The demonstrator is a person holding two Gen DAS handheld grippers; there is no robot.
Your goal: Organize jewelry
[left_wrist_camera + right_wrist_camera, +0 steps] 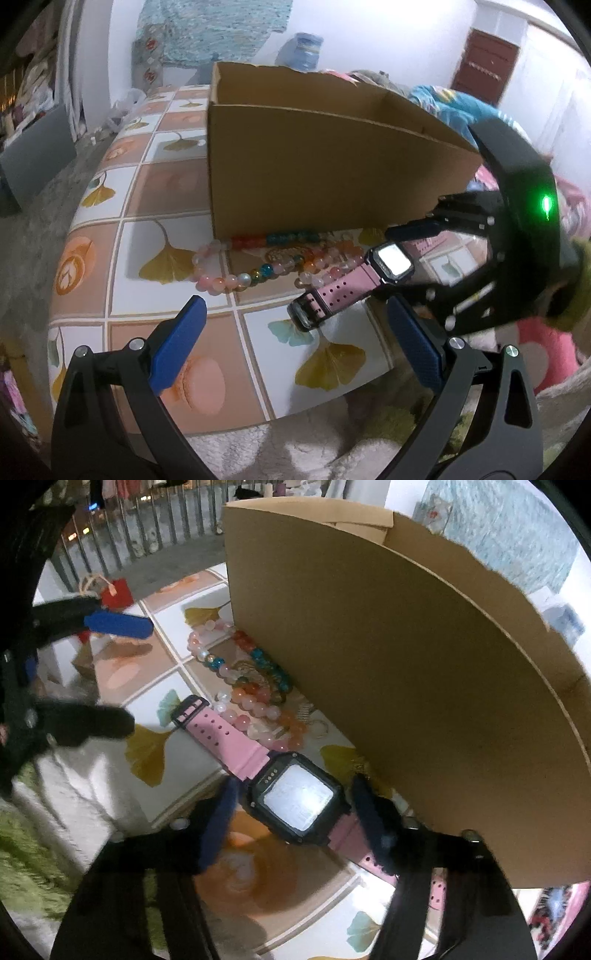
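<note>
Left wrist view. Left gripper (295, 332): blue-padded fingers spread wide, nothing between them, held above the near edge of the tabletop (155, 206), which has a tile pattern of ginkgo leaves and macarons. Cardboard box (325, 170): open-topped, standing on the tabletop. Beaded bracelets (258, 264): a heap of pink, orange, red and blue beads lying on the tabletop against the foot of the box's near wall. Watch (369, 275): pink perforated strap, black square case with a bright screen; the buckle end points toward the camera, and the case sits at the fingertips of the right gripper (402, 258), which enters from the right.

Right wrist view. Right gripper (291, 808): one blue finger on each side of the watch (295, 801) at its case; the picture is blurred, and whether the fingers press on it or stand just clear I cannot tell. The strap runs out toward the bracelets (243, 686). The box (406, 686) wall fills the right side. Left gripper (118, 672): at the left edge, fingers apart.
</note>
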